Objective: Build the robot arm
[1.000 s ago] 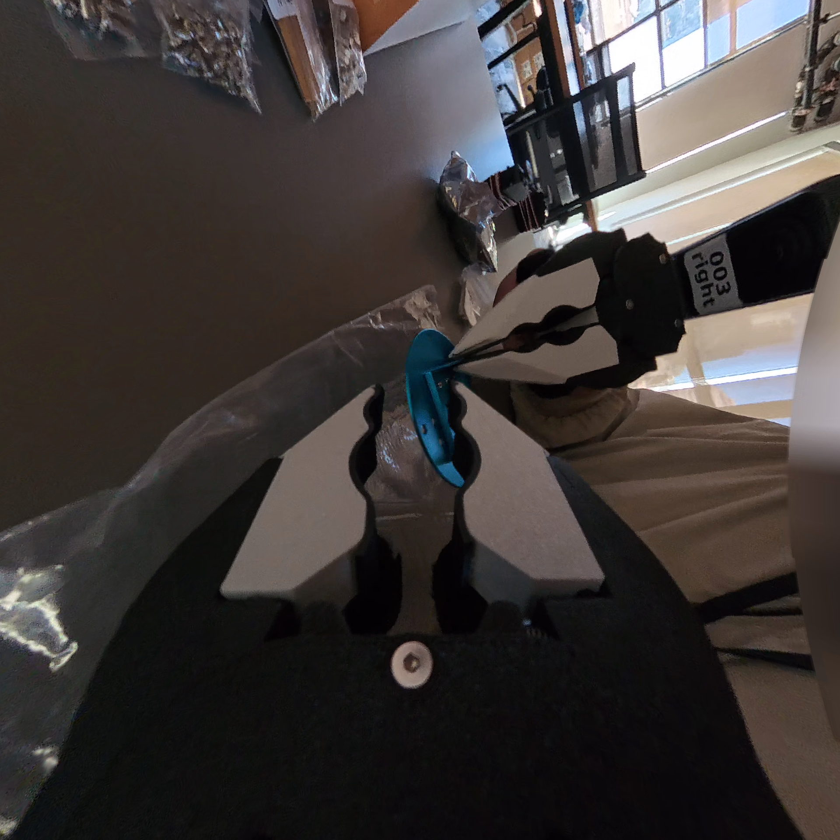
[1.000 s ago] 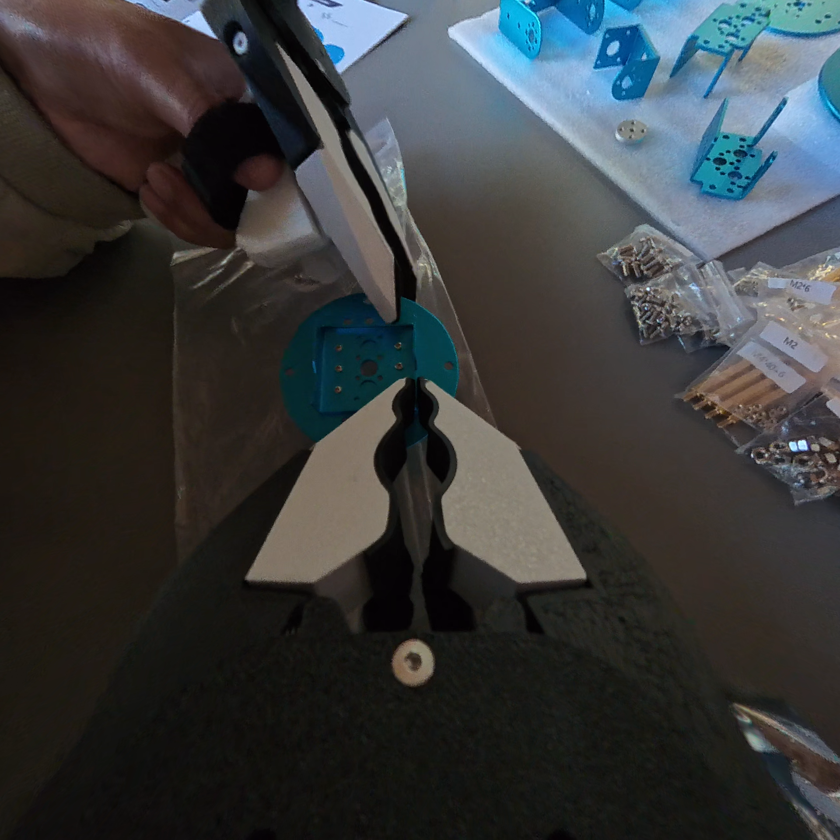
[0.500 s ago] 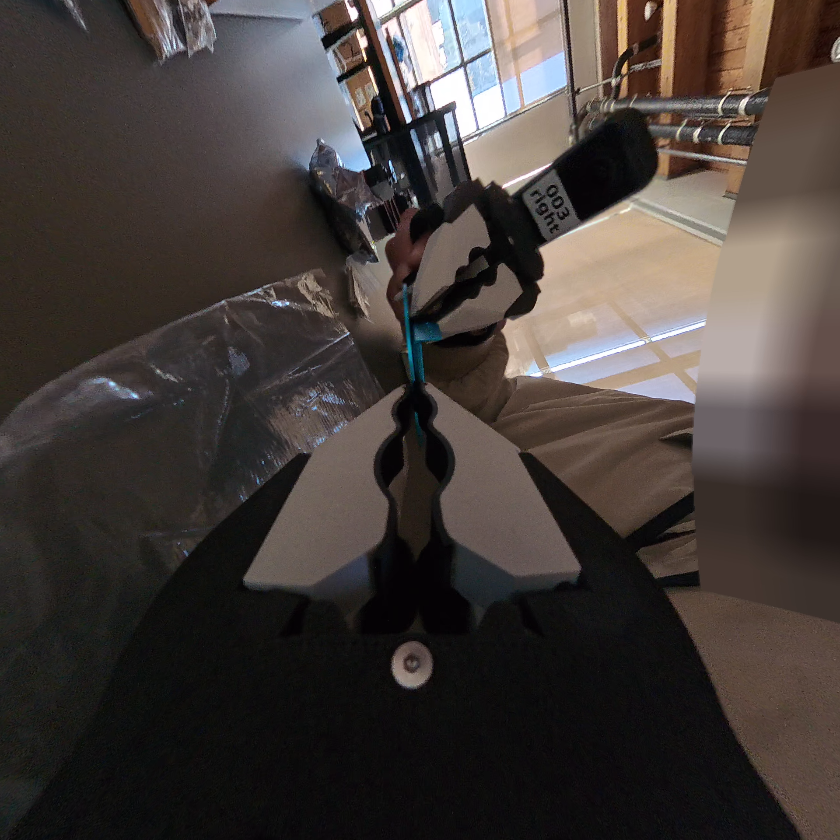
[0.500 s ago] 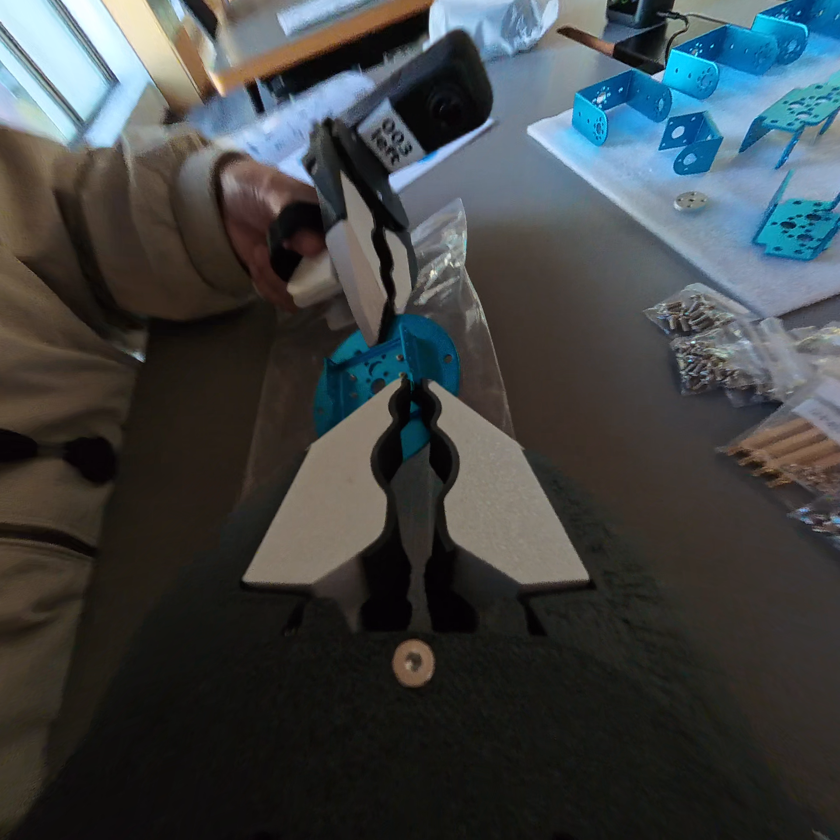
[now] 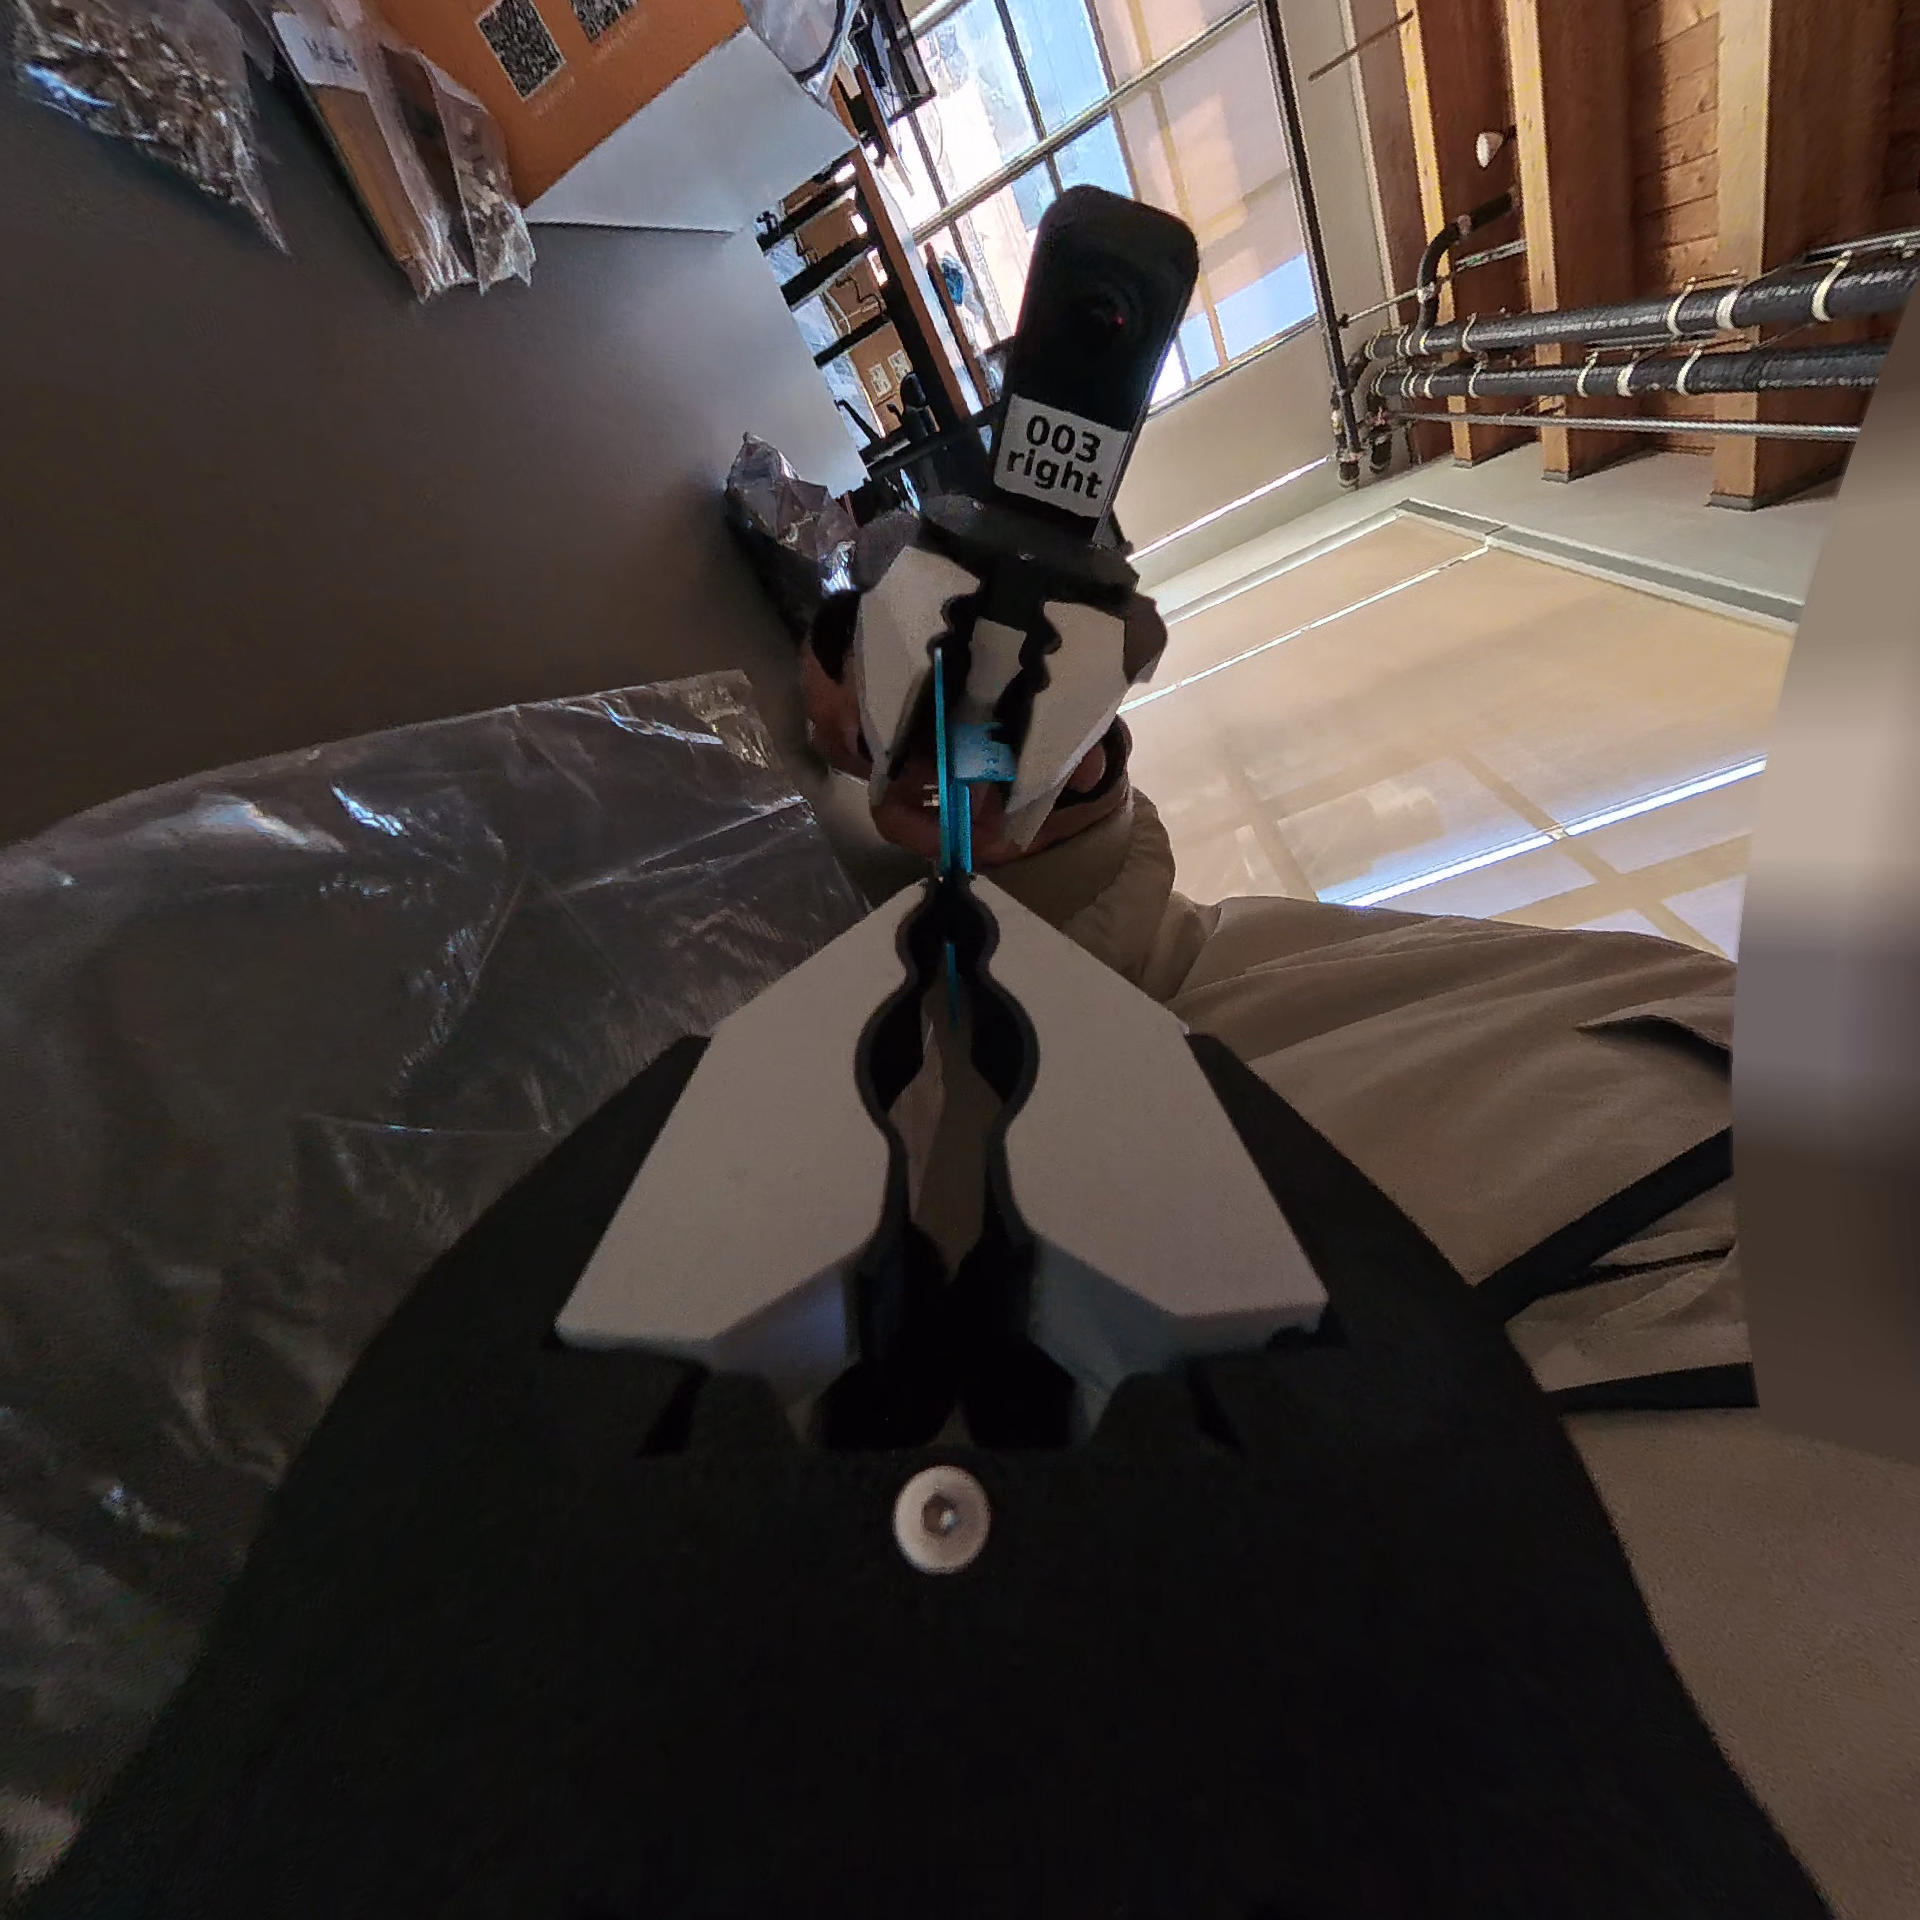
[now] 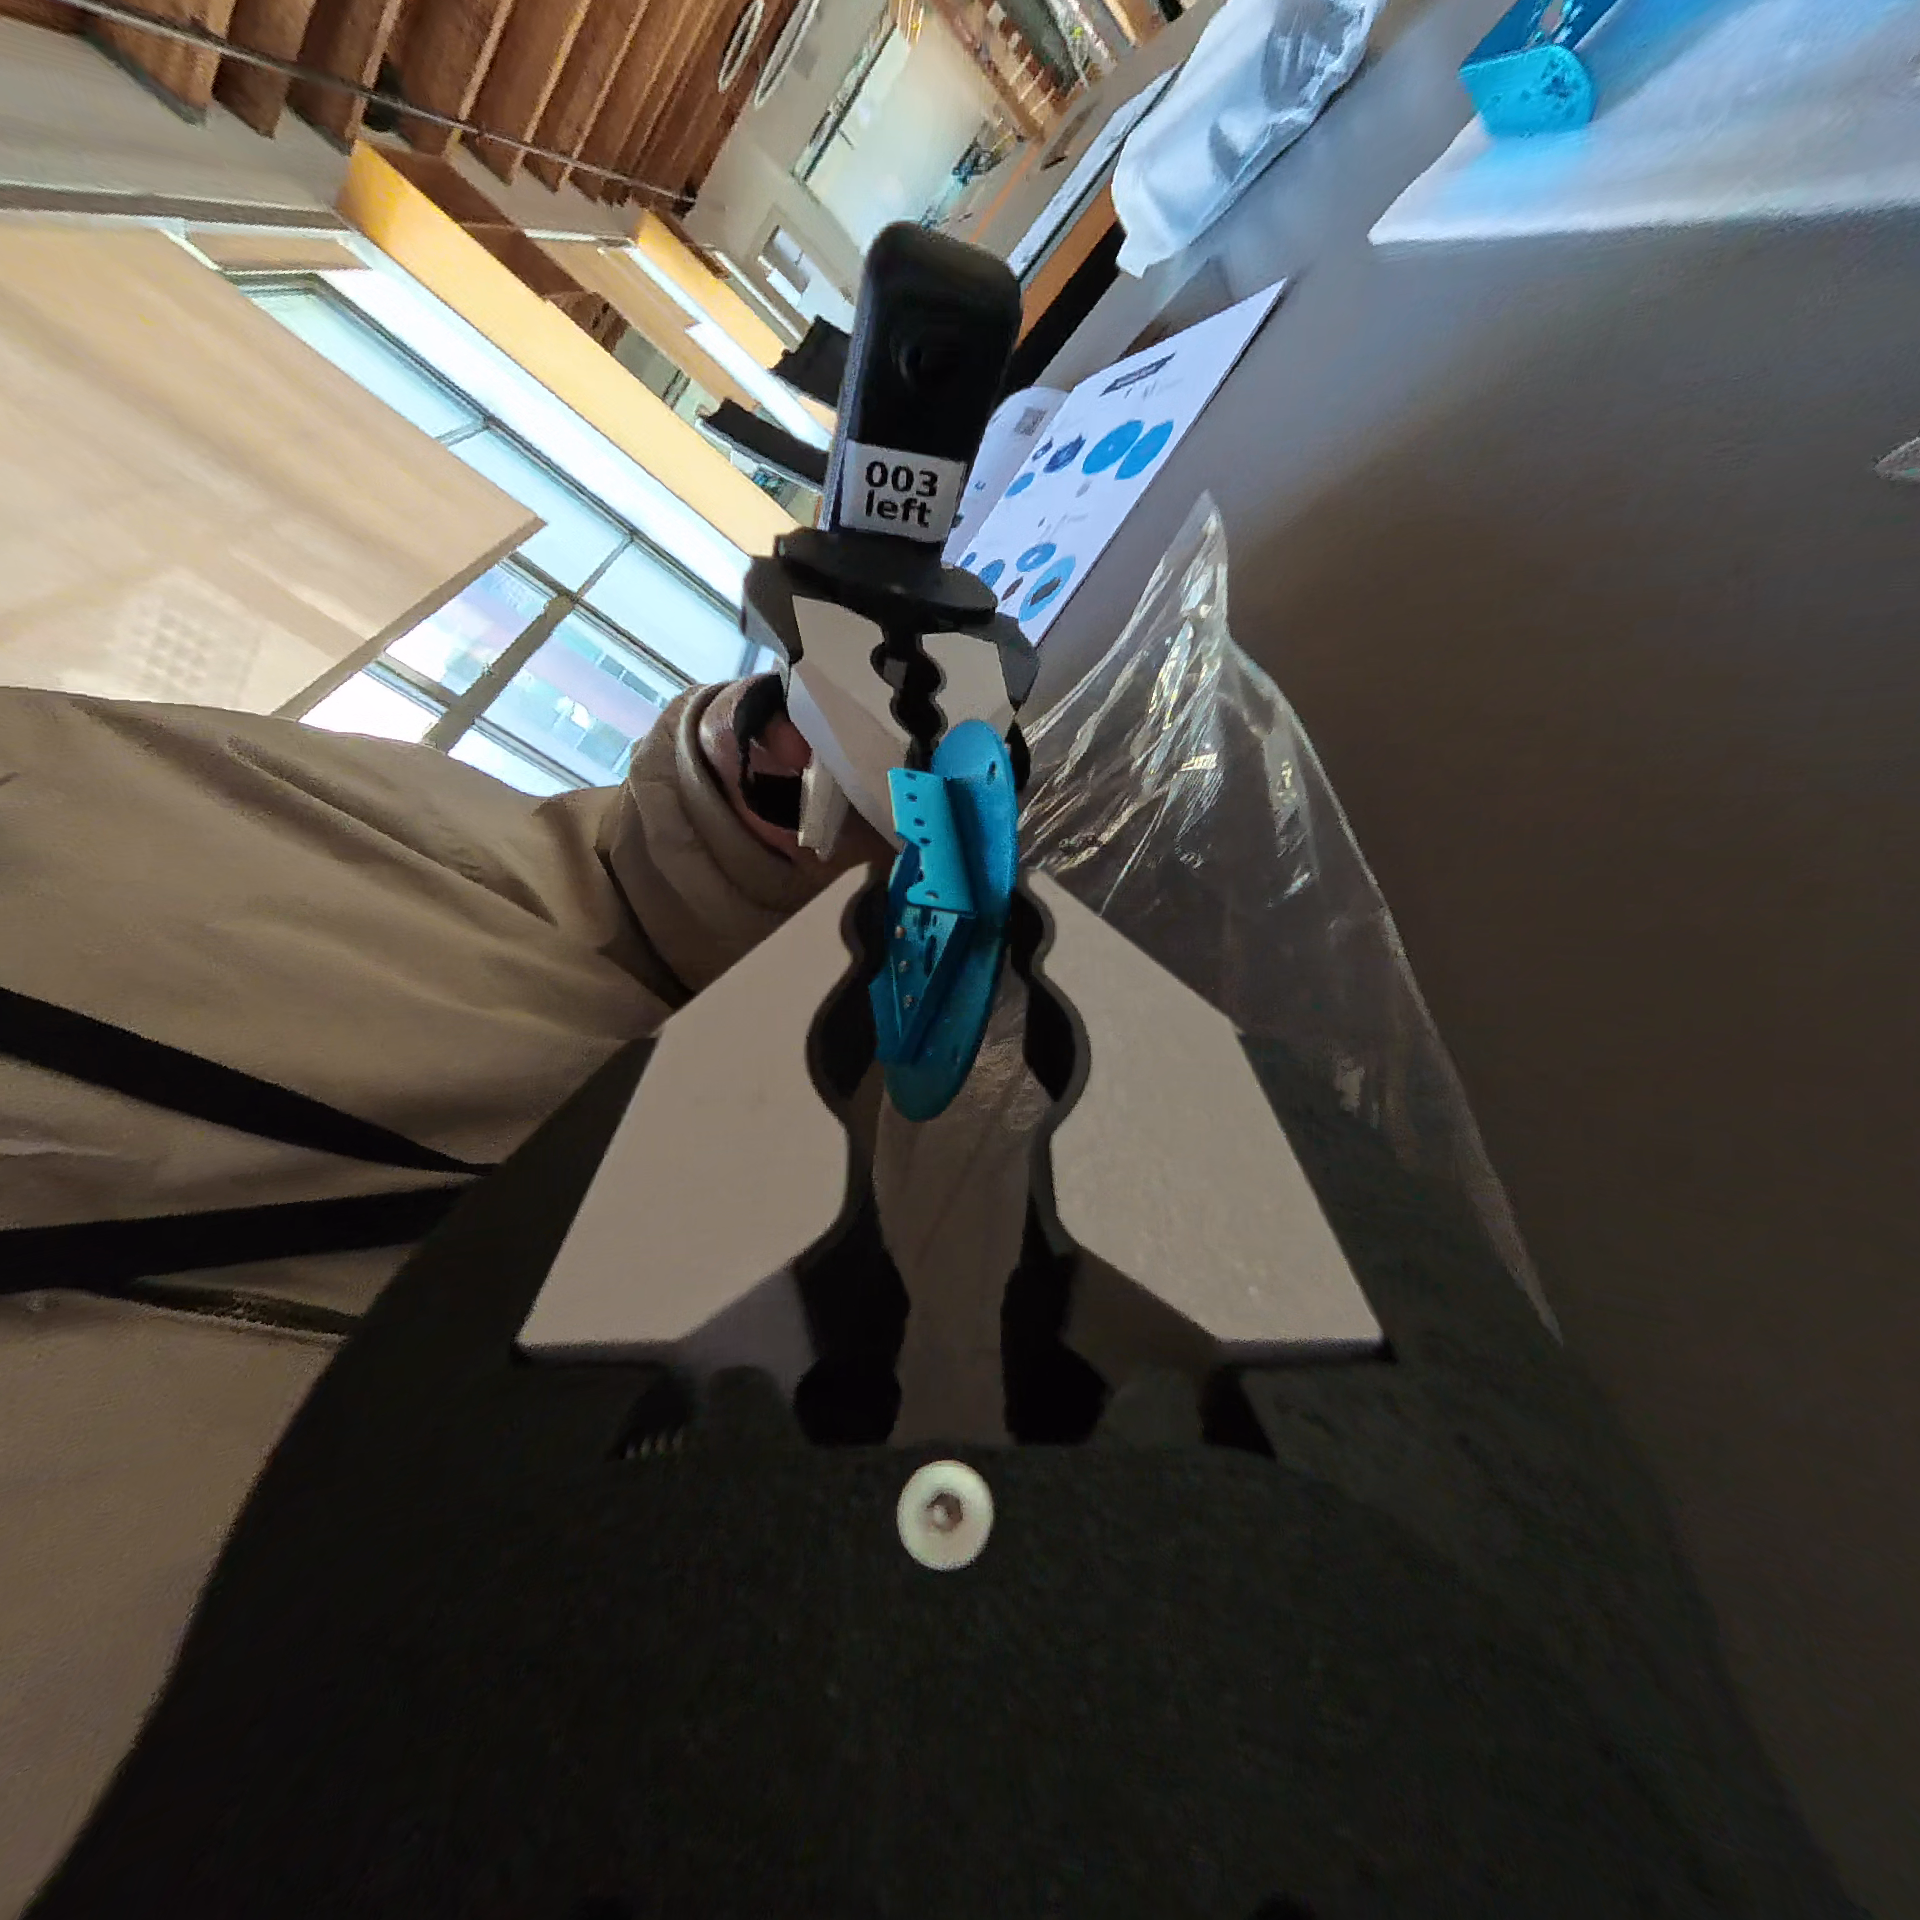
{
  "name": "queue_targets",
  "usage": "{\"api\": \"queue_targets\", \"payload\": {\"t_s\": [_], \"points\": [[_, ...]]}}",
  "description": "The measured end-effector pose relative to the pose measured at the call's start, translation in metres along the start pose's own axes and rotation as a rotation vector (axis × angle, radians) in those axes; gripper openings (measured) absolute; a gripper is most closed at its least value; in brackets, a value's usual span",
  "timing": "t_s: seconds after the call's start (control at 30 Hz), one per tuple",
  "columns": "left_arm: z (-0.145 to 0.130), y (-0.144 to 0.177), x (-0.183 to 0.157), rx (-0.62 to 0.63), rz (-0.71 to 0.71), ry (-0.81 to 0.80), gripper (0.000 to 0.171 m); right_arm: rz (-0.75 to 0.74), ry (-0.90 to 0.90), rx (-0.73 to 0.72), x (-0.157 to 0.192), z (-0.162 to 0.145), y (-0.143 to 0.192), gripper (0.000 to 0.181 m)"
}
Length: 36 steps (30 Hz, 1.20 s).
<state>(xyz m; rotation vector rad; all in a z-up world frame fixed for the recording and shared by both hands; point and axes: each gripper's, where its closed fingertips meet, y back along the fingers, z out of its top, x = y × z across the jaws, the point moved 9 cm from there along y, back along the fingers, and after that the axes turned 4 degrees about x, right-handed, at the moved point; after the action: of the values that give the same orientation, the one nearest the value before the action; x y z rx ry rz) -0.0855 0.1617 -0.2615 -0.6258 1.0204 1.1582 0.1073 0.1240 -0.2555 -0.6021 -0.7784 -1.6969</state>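
Note:
A blue round metal disc (image 6: pixel 982 831) with a blue bracket (image 6: pixel 935 862) fixed to its face is held up in the air between both grippers. My left gripper (image 5: pixel 951 883) is shut on the disc's thin edge (image 5: pixel 948 748); it also shows in the right wrist view (image 6: pixel 925 790), facing me. My right gripper (image 6: pixel 948 883) has its jaws apart on either side of the disc and bracket; it shows in the left wrist view (image 5: pixel 956 805) with its fingers spread. A clear plastic bag (image 6: pixel 1195 831) hangs beside the disc and lies on the table (image 5: pixel 416 935).
Dark grey table (image 5: pixel 312 468). Bags of screws (image 5: pixel 135 94) and a cardboard box (image 5: pixel 582 83) lie at its far side. A printed sheet (image 6: pixel 1101 468) and a white foam pad with blue parts (image 6: pixel 1527 73) lie beyond. A person's beige sleeves (image 6: pixel 312 883) are close. The tips of both grippers are at nearly the same place.
Both grippers have lifted and tilted the disc up from the table. The right gripper's jaws, shut on the disc before, now stand apart. The left gripper has closed on the disc's edge.

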Motion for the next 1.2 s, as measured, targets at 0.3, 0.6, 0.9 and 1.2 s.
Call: {"api": "queue_targets", "payload": {"t_s": [0.3, 0.6, 0.9, 1.2], "points": [[-0.001, 0.0, 0.0, 0.008, 0.006, -0.002, 0.0, 0.032, -0.022, -0.009, -0.003, -0.002, -0.001, 0.016], [0.008, 0.005, -0.002, -0.148, 0.003, -0.018, 0.0, -0.058, -0.033, -0.077, -0.003, 0.002, 0.003, 0.033], [0.005, 0.004, 0.002, -0.198, 0.033, 0.006, 0.0, -0.064, -0.152, -0.29, -0.009, 0.003, 0.002, 0.016], [0.004, -0.001, 0.002, -0.188, 0.018, 0.009, 0.0, -0.02, -0.177, -0.276, -0.009, -0.001, -0.005, 0.007]]}}
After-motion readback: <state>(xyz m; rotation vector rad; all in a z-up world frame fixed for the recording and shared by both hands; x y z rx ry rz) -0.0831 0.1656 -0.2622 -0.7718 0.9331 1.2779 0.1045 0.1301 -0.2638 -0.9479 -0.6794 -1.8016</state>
